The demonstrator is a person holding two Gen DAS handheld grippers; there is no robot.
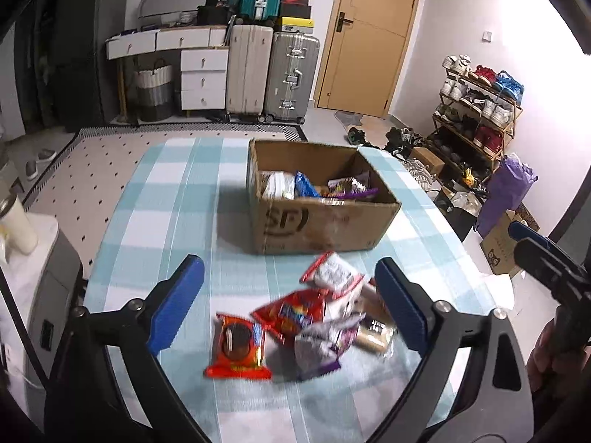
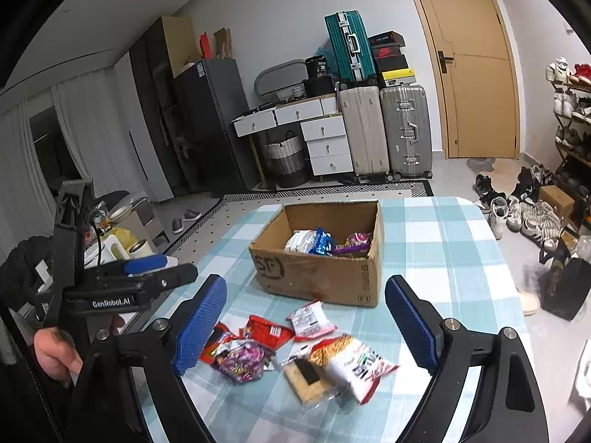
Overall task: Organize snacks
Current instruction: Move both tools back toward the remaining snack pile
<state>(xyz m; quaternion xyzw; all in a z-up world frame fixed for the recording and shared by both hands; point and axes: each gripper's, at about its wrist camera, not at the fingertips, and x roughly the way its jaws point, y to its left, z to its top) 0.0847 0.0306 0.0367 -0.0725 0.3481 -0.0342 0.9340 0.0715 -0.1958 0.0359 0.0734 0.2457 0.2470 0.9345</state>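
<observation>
An open cardboard box (image 1: 325, 221) (image 2: 321, 277) stands on the blue checked table and holds several snack packets (image 2: 325, 241). In front of it lies a loose pile of snacks: an orange-red cookie pack (image 1: 238, 347), a red pack (image 1: 295, 312), a purple pack (image 2: 242, 360), a white-red pack (image 2: 310, 319) and a cracker pack (image 2: 308, 378). My left gripper (image 1: 290, 301) is open and empty above the pile. My right gripper (image 2: 306, 323) is open and empty above the pile too. Each gripper shows at the edge of the other's view.
The table (image 2: 443, 243) has a rounded edge. Suitcases (image 2: 384, 129), white drawers (image 2: 325, 140) and a door (image 2: 472, 59) stand at the back. Shoes and a shoe rack (image 1: 476, 110) fill the right side. A white cup (image 1: 16, 221) stands on a side unit at left.
</observation>
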